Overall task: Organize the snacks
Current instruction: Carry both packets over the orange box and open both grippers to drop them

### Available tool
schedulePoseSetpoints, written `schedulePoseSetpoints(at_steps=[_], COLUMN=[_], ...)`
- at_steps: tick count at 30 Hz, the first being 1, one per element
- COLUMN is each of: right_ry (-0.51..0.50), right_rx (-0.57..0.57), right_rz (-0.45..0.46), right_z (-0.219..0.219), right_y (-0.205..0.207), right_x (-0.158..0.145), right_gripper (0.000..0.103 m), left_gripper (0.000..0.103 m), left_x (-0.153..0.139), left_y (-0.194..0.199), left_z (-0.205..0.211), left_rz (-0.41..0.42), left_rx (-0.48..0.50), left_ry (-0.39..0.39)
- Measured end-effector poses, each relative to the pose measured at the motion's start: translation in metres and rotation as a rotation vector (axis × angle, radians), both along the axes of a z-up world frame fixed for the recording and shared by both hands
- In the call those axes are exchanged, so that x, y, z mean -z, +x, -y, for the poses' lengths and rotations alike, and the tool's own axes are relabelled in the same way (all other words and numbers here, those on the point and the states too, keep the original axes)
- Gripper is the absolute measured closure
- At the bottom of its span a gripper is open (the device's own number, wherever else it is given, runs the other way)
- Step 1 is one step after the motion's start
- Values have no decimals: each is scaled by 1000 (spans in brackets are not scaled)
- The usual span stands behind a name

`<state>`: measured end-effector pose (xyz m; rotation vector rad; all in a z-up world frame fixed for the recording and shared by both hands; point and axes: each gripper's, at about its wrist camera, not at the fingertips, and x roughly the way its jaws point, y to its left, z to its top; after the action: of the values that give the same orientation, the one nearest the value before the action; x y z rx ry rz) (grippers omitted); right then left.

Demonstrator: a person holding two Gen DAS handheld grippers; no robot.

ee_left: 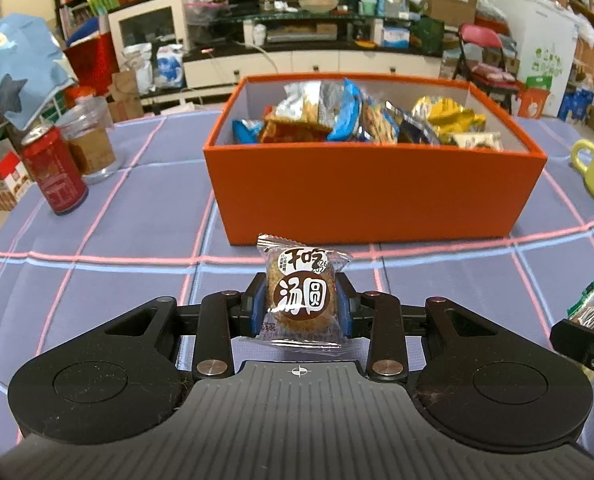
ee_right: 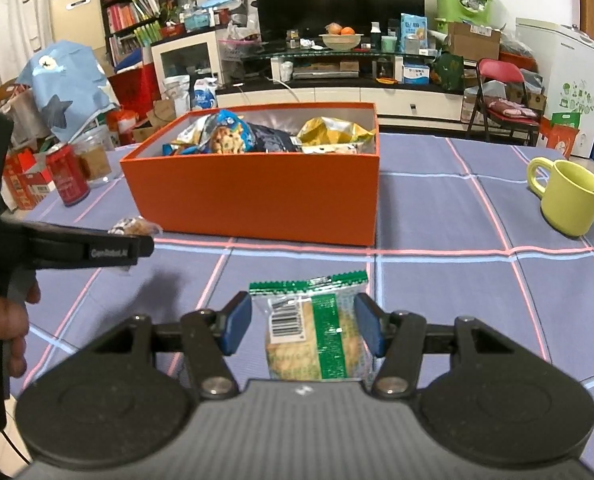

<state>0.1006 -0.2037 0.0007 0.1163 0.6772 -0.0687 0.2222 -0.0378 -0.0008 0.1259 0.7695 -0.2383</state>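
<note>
My left gripper (ee_left: 301,304) is shut on a round brown snack in a clear wrapper (ee_left: 301,292), held upright just above the checked tablecloth in front of the orange box (ee_left: 377,192). The box holds several snack packets. In the right wrist view, a green-striped cracker packet (ee_right: 317,332) stands between the blue pads (ee_right: 367,330) of my right gripper (ee_right: 303,328), which is shut on it and lifted off the cloth. The orange box (ee_right: 257,192) lies ahead and slightly left of it. The left gripper's finger (ee_right: 129,246) shows at the left with its snack (ee_right: 131,226).
A red can (ee_left: 53,172) and a glass jar (ee_left: 91,140) stand left of the box. A yellow-green mug (ee_right: 569,196) with a spoon sits at the right. A person's hand (ee_right: 1,320) grips the left tool. Cluttered shelves and a TV unit stand beyond the table.
</note>
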Motion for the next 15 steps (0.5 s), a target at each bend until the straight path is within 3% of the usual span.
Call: schedulePoseSetpoints(at_steps=[9,15], right_ry=[-10,-22], right_rx=[-7,-9], right_rz=[72,91], right_z=[-3,-2], right_y=[-5,9], right_x=[-23,-43], right_gripper=[45,45], left_gripper=[90,90], left_x=[-32,-48], left_y=[-10,6], left_z=[-10,-25], left_rz=[87,68], left_rx=[-3,-33], left_ry=[-33,-105])
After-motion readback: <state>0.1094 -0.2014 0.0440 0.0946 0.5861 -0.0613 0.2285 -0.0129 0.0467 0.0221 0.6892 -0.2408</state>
